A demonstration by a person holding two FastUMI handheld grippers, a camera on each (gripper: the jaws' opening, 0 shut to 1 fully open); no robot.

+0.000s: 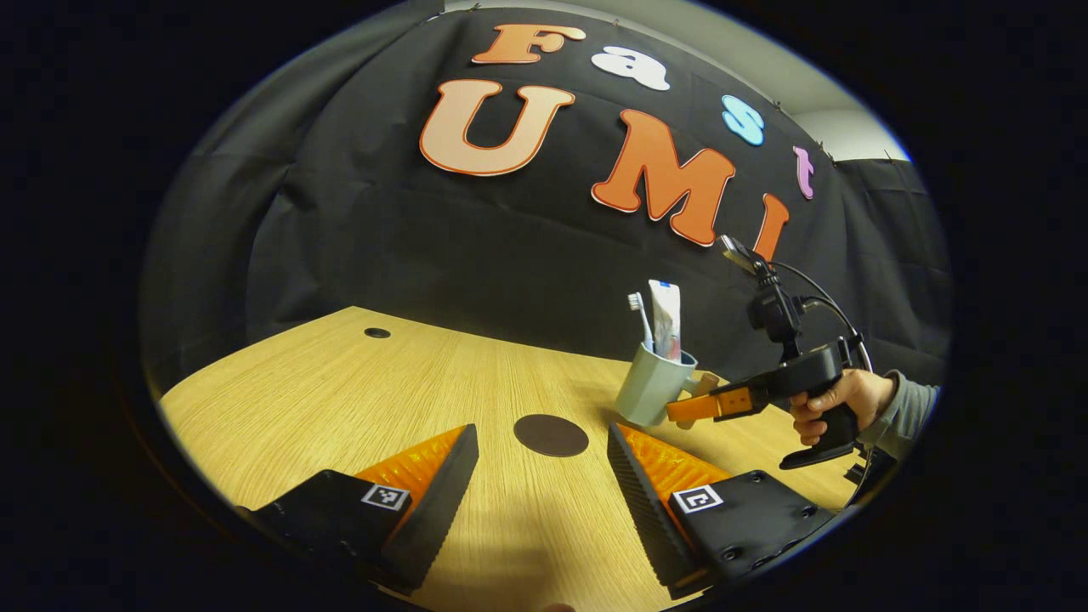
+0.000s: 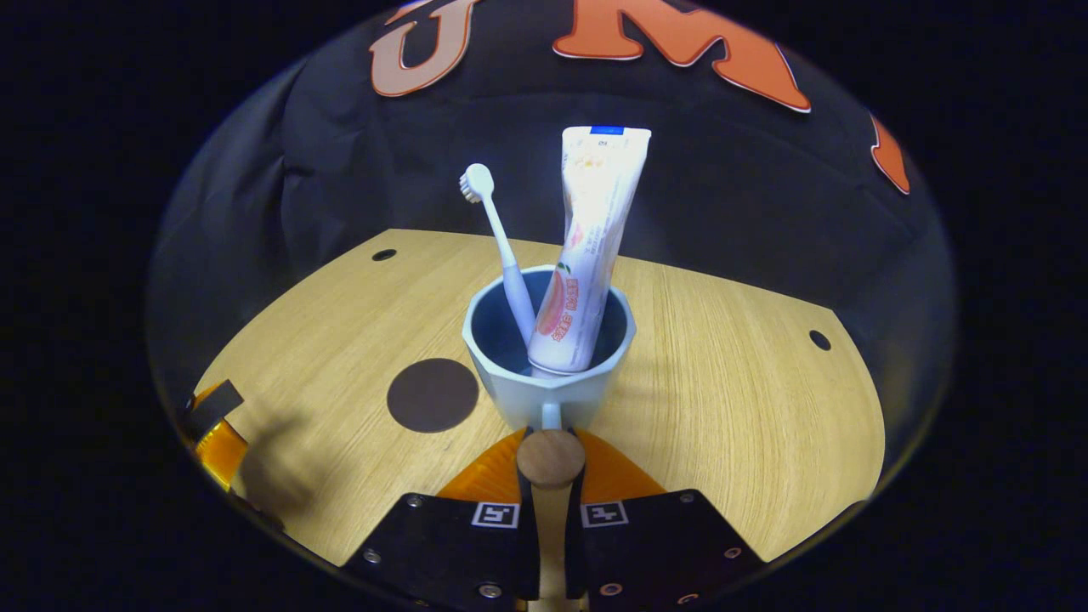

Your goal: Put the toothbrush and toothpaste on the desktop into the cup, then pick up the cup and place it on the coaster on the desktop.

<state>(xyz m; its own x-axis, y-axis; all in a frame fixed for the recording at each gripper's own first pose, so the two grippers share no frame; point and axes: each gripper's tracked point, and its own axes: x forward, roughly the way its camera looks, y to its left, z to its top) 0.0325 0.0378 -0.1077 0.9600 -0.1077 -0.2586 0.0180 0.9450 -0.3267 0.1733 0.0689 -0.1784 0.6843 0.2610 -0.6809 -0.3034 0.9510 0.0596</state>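
1. Risk: cup (image 2: 548, 357) hangs from its wooden handle (image 2: 551, 459) alone; a swing could tip it or spill toothbrush (image 2: 497, 242) and toothpaste (image 2: 586, 255).
2. Right gripper (image 2: 551, 476): fingers clamped on the handle.
3. Left gripper (image 1: 544, 476): fingers wide apart, empty, over counter (image 1: 340, 382).
4. Coaster (image 1: 551, 435) lies just beside the cup.
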